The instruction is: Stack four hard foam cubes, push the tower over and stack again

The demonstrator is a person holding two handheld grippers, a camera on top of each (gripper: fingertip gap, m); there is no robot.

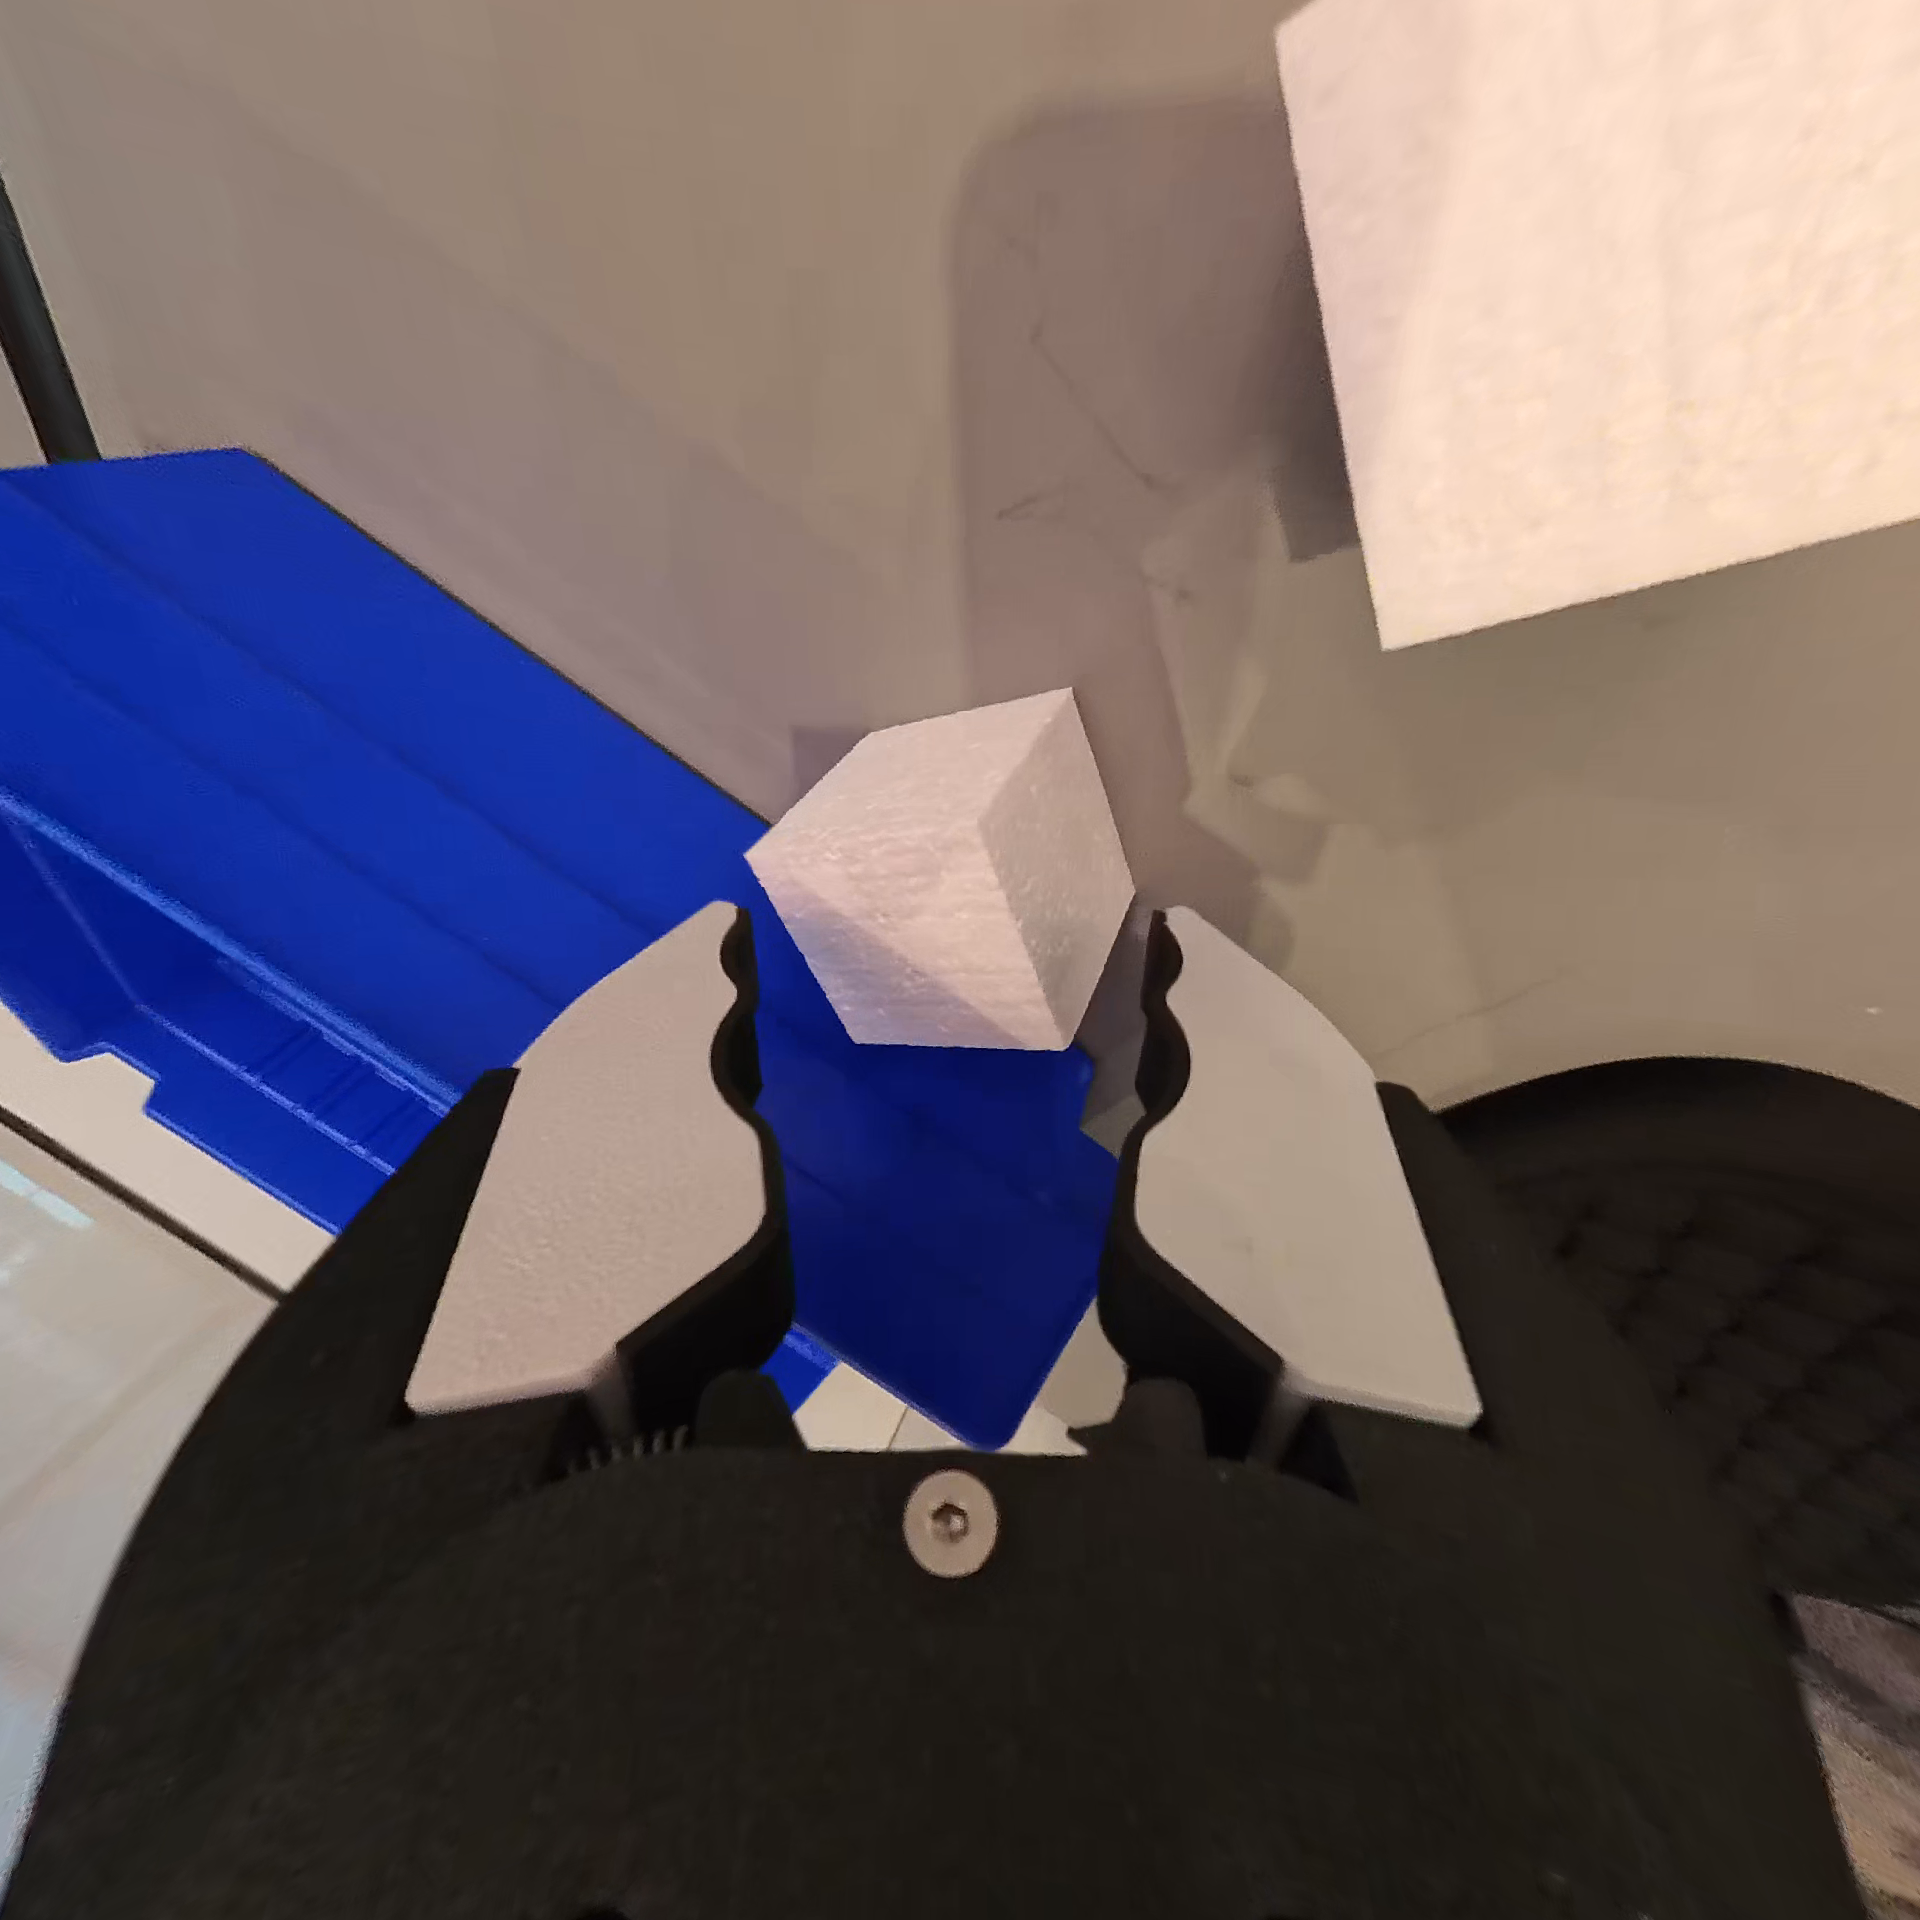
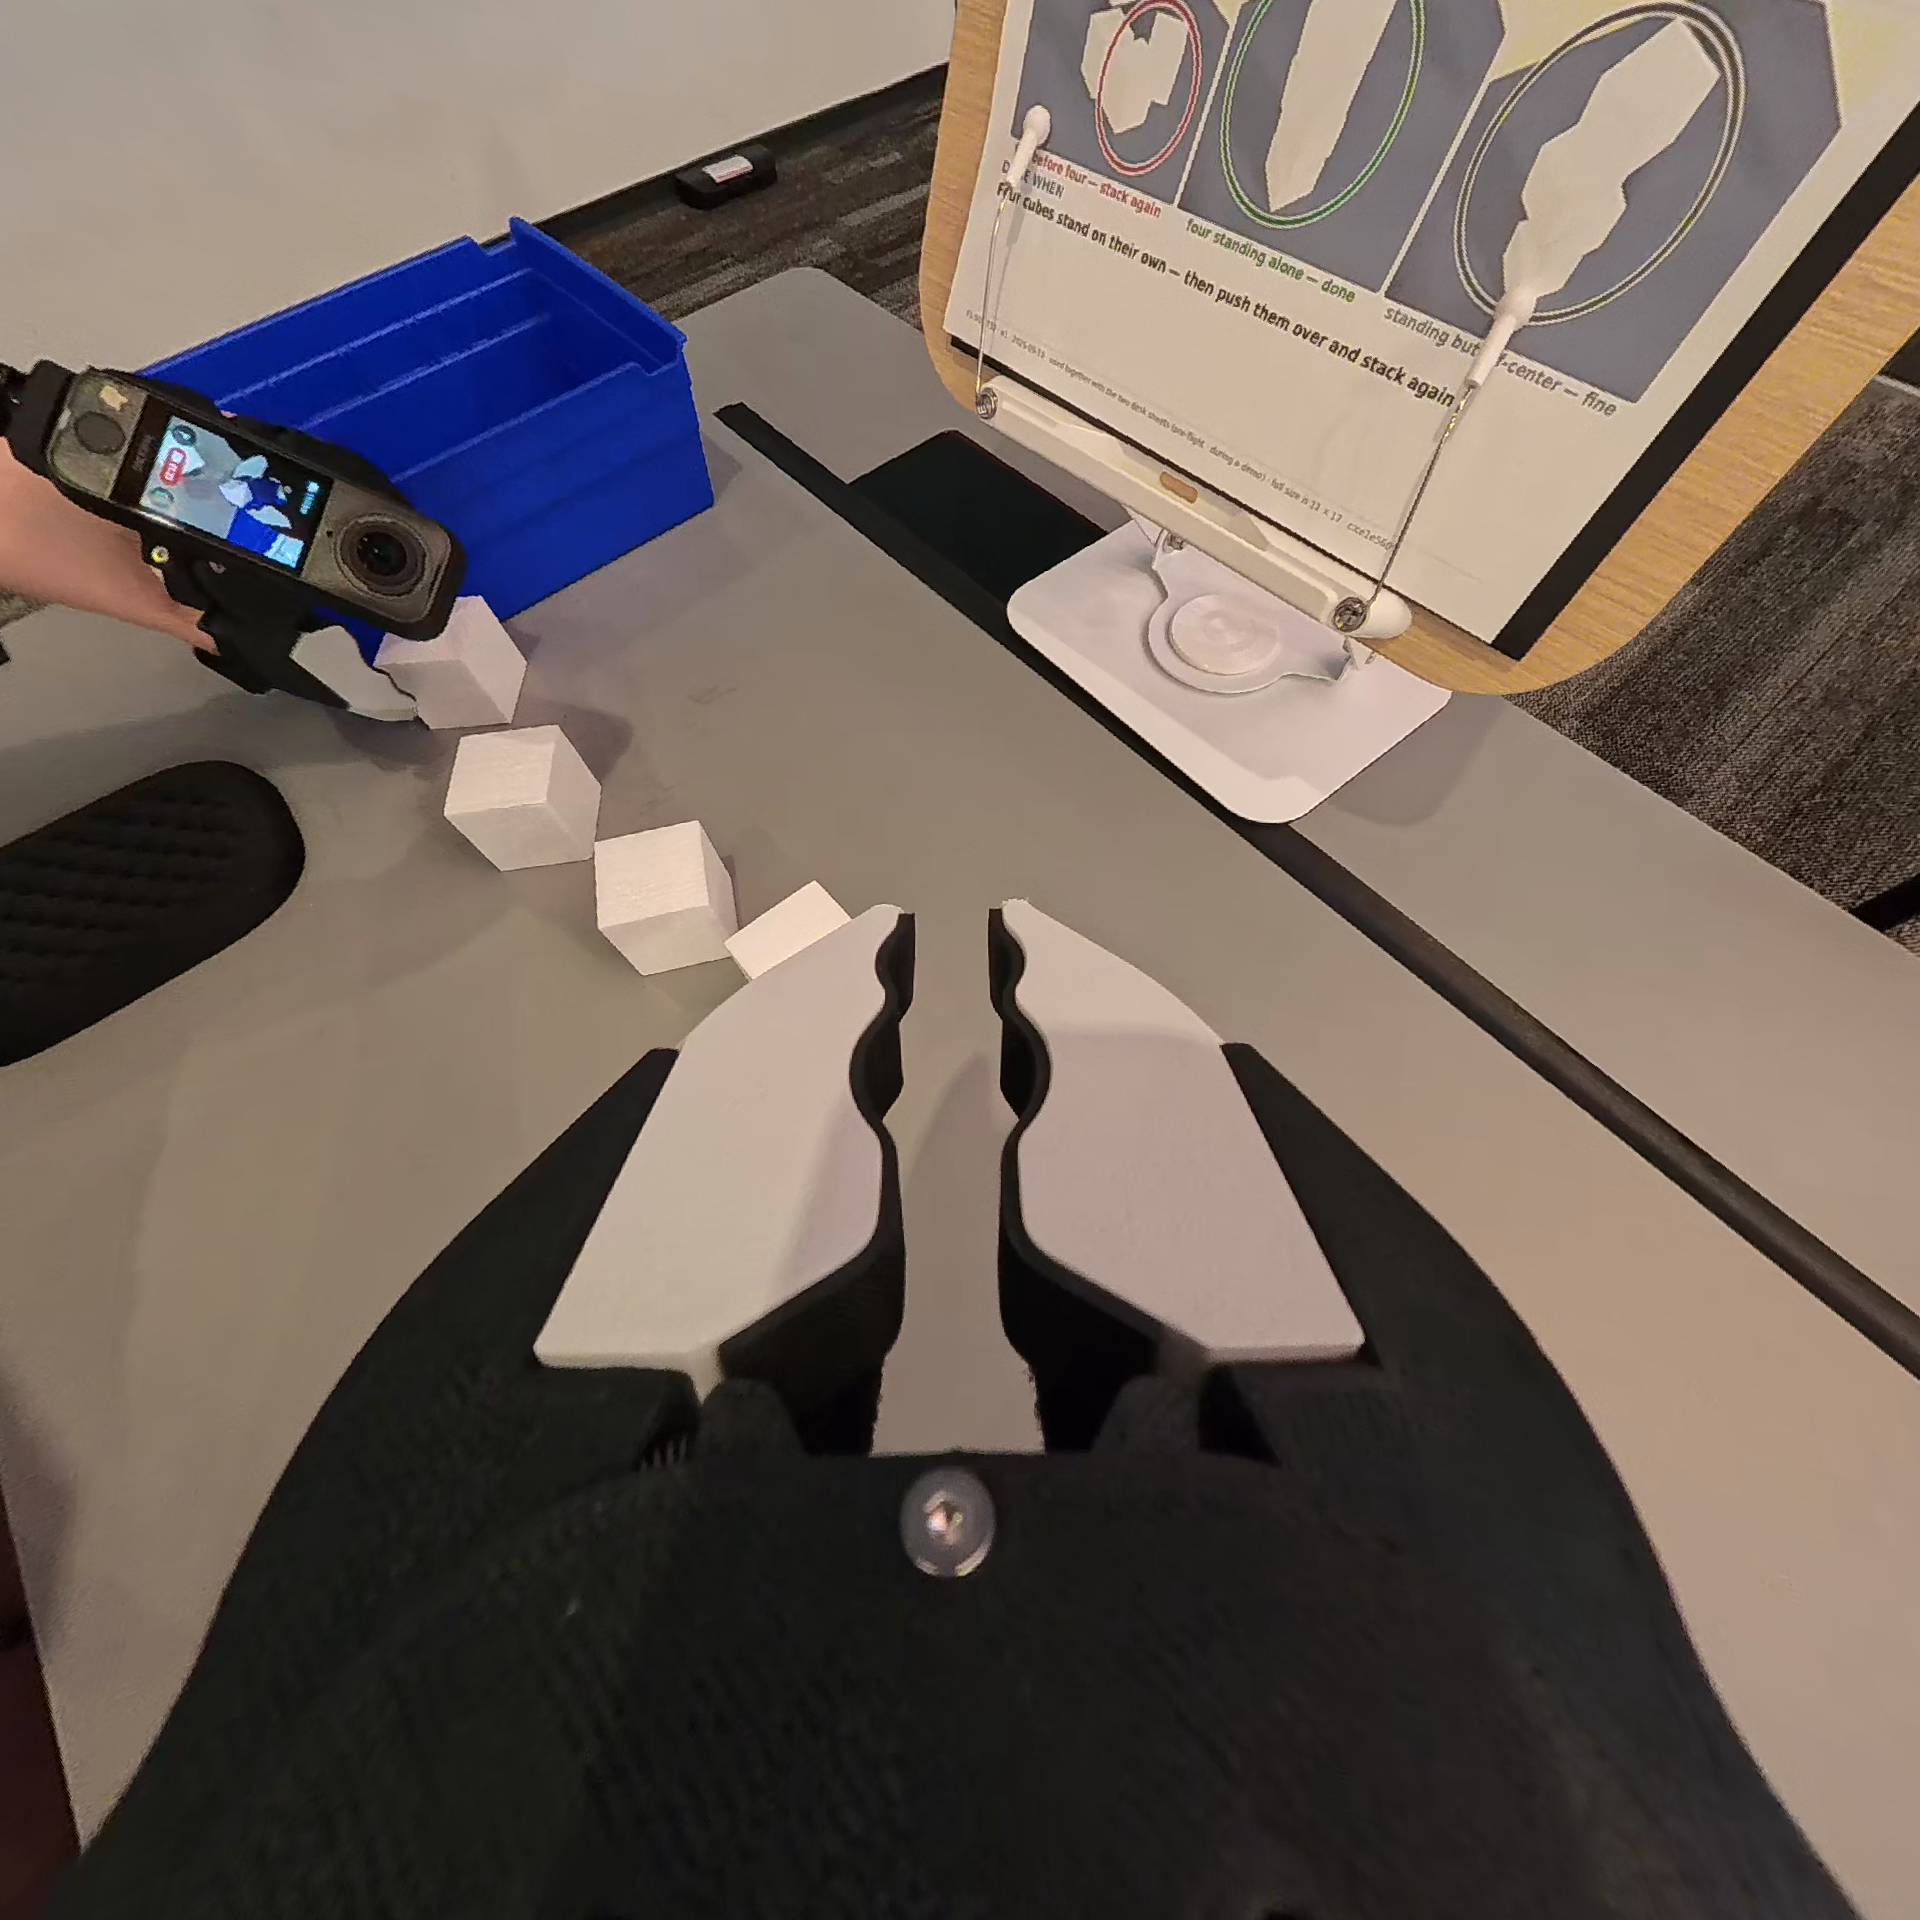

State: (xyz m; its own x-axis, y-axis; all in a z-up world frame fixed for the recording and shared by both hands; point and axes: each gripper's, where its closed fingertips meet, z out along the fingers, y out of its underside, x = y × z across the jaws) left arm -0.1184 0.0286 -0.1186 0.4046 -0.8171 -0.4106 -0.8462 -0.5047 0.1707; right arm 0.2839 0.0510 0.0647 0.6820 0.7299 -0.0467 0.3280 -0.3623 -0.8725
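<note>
On the grey table [image 2: 935, 665], four white foam cubes lie toppled in a diagonal row, none stacked. At far left of the right wrist view, my left gripper [image 2: 358, 681], carried in my hand [image 2: 73, 582] with its camera [image 2: 249, 499] on top, reaches the farthest cube [image 2: 462, 665], which sits just in front of the blue plastic bin [image 2: 499, 405]. From the left wrist view that gripper [image 1: 945, 925] stands open wide, its fingertips level with the near corners of that cube [image 1: 945, 873]; I cannot tell whether either fingertip touches it, and nothing is clamped. The bin [image 1: 312, 779] fills the left of that view, and a second cube [image 1: 1621, 312] looms at upper right.

A black mesh armrest [image 2: 125, 894] juts in over the table's left edge. Moving right along the row come the second cube [image 2: 520, 795], the third cube [image 2: 660, 909] and the fourth cube [image 2: 784, 925], partly hidden behind my right gripper's left fingertip. My right gripper [image 2: 951, 925] hangs above bare table, its jaws parted by only a narrow gap, holding nothing.

At upper right a wooden-edged board with a printed instruction sheet [image 2: 1455, 260] stands on a white stand [image 2: 1226, 686]. Beyond the table, a small dark object [image 2: 727, 171] lies on the carpet by the wall.
</note>
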